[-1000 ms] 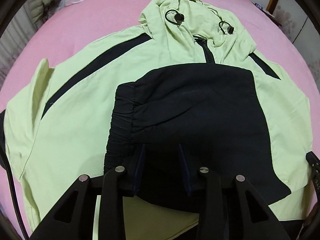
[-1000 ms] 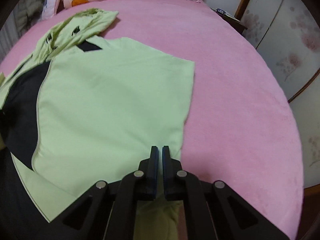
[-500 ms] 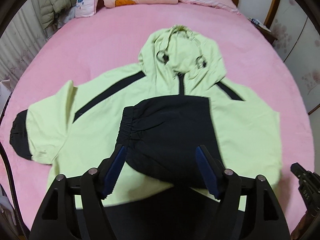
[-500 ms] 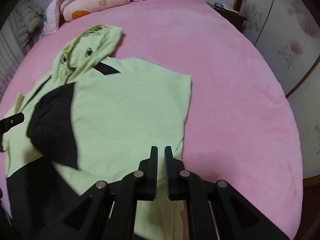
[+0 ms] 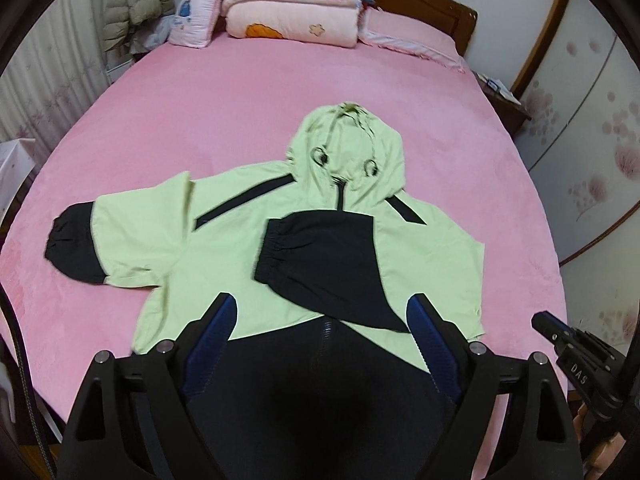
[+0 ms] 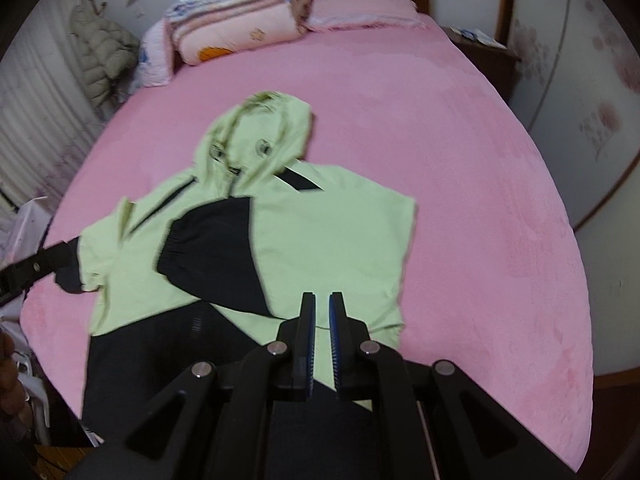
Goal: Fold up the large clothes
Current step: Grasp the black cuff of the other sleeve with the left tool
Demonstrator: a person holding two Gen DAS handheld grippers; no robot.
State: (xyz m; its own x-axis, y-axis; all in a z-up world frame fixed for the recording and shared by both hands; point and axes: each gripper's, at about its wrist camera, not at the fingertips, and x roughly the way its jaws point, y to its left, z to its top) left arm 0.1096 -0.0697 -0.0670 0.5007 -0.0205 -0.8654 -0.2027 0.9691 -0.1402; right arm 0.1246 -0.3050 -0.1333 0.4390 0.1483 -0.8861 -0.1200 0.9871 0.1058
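A light green and black hooded jacket [image 5: 224,248] lies face up on the pink bed [image 5: 240,100], hood [image 5: 352,148] towards the headboard. One sleeve [image 5: 320,248] is folded across the chest, its black cuff pointing left. The other sleeve [image 5: 72,244] sticks out to the left. My left gripper [image 5: 322,302] hangs high above the black hem; its jaws are opening wide and hold nothing. My right gripper [image 6: 322,298] is shut and empty above the jacket's [image 6: 340,240] lower right part. Each gripper shows at the edge of the other's view.
Folded quilts and pillows [image 5: 296,12] are stacked at the headboard. A puffer coat [image 5: 132,4] hangs at the back left. A bedside table [image 5: 500,92] and flowered wardrobe doors [image 5: 592,140] stand to the right. Part of a hand [image 6: 10,380] shows at the lower left.
Both grippers have risen well clear of the jacket, so the whole bed now shows. The left jaws have spread wide, leaving the black-cuffed sleeve on the chest. The right jaws stay shut.
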